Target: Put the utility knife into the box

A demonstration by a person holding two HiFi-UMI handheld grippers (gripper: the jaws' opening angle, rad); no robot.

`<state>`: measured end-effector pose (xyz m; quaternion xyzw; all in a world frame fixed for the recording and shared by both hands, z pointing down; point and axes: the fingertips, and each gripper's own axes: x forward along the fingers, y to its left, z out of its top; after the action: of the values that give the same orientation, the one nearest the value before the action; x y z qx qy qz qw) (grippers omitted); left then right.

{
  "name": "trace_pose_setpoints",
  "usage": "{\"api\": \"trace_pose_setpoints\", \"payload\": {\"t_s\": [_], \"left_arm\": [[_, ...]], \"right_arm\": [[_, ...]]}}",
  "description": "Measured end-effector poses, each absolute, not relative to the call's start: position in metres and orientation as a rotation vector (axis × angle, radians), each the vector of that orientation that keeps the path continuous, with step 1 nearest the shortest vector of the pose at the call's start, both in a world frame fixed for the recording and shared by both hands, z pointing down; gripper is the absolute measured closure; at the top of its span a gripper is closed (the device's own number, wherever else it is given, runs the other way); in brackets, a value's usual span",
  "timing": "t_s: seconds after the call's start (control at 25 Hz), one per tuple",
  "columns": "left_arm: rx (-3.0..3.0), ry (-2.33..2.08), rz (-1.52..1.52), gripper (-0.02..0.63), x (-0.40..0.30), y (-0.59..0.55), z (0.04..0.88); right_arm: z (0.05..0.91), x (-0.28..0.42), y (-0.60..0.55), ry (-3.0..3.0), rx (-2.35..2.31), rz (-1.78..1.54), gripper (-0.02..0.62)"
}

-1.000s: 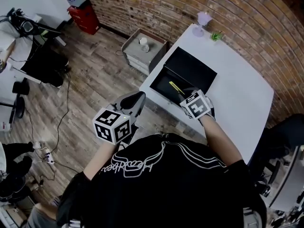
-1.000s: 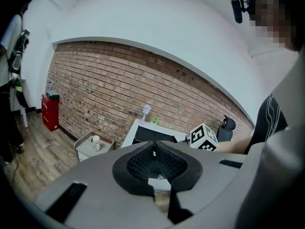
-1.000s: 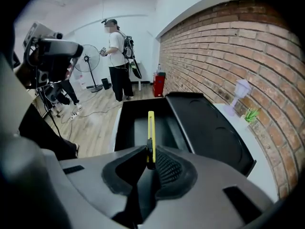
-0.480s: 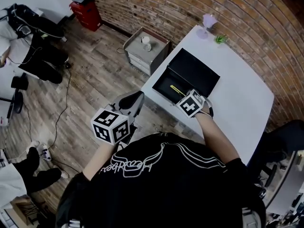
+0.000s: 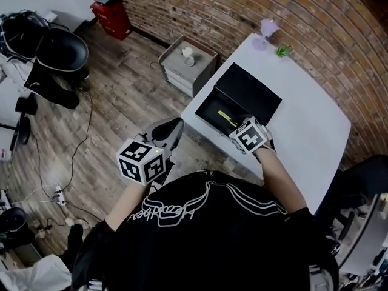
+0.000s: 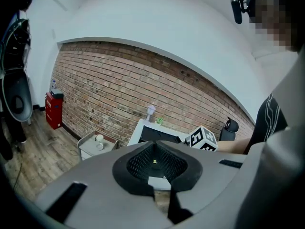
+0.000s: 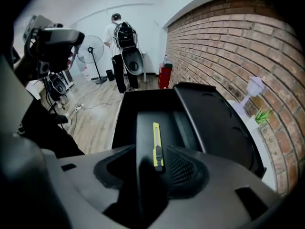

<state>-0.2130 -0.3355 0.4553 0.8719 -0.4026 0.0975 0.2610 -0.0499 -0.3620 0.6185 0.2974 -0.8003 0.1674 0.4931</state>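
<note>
The yellow utility knife (image 7: 156, 146) lies flat on the floor of the open black box (image 7: 143, 104), its lid (image 5: 250, 88) folded back on the white table (image 5: 303, 123). My right gripper (image 7: 152, 162) hovers just over the box's near end. Its jaws are opening, and the knife's near tip lies between them without either pad pressing on it. The head view shows the knife (image 5: 227, 116) just beyond the right gripper (image 5: 242, 126). My left gripper (image 5: 174, 128) hangs over the floor to the left of the table, its jaws (image 6: 153, 147) closed together with nothing in them.
A small grey cabinet (image 5: 185, 62) with a cup stands by the table's left corner. A purple lamp (image 5: 267, 28) and a green plant (image 5: 282, 50) sit at the table's far end by the brick wall. A red bin (image 5: 111, 18) and a black chair (image 5: 60, 50) stand on the wooden floor.
The right gripper has stayed at the box's near end, shifting only slightly, and the knife now lies free inside the box. The left gripper has barely moved.
</note>
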Motion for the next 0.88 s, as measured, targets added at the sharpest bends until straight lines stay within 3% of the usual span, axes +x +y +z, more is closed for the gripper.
{"api": "trace_pose_setpoints", "payload": {"t_s": [0.2,0.4,0.6,0.88], "left_arm": [[2.388,-1.051,0.276,0.568,-0.199,-0.338,0.454],[2.42,-0.977,0.283,0.568,-0.174,-0.339,0.454],[2.437,-0.915,0.282,0.568,-0.14,-0.337,0.45],[2.532,-0.791,0.289,0.568,-0.086,-0.316,0.422]], "right_arm": [[0.59,-0.047,-0.36,-2.082,0.797,0.491,0.376],[0.545,-0.037,-0.355,-2.262,0.93,0.527,0.447],[0.502,-0.018,-0.337,-2.445,0.999,0.609,0.594],[0.445,0.009,-0.307,-2.615,1.018,0.575,0.594]]}}
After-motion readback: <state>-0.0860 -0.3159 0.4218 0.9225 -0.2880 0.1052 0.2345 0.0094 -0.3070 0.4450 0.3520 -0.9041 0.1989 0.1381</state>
